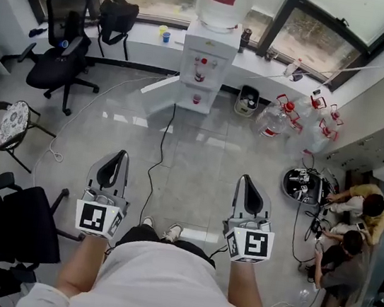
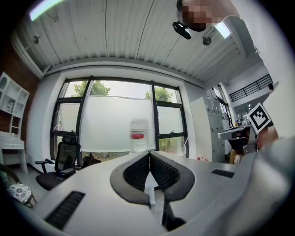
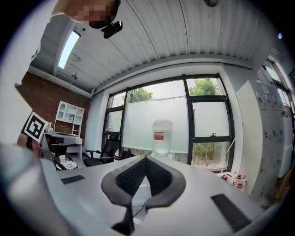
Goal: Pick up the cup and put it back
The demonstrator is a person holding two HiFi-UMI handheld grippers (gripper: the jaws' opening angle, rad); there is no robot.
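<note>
The person stands on the tiled floor (image 1: 199, 150) facing a white water dispenser (image 1: 204, 65) that carries a large bottle (image 1: 220, 0) with a red label. It stands against the window ledge (image 1: 138, 34).

Both grippers are held level, side by side and well apart, pointing toward the dispenser. The left gripper (image 1: 120, 154) has its jaws clenched. In the left gripper view (image 2: 149, 153) the two ribbed pads meet at the tips with nothing between them. The right gripper (image 1: 245, 180) is clenched as well, and in the right gripper view (image 3: 145, 157) its pads close to a point on nothing.

A small blue cup (image 1: 166, 37) stands on the window ledge just left of the dispenser, with a small yellow thing (image 1: 162, 29) touching or just beside it. It is too small to tell more. The cup is well away from both grippers.

On the floor, a black office chair (image 1: 59, 58) stands at the left and a dark cable (image 1: 156, 165) runs back from the dispenser. Right of the dispenser are a small bin (image 1: 248, 100) and a cluster of clear water jugs (image 1: 283, 116) with red caps. Two people (image 1: 353, 223) sit low at the right edge of the floor.
</note>
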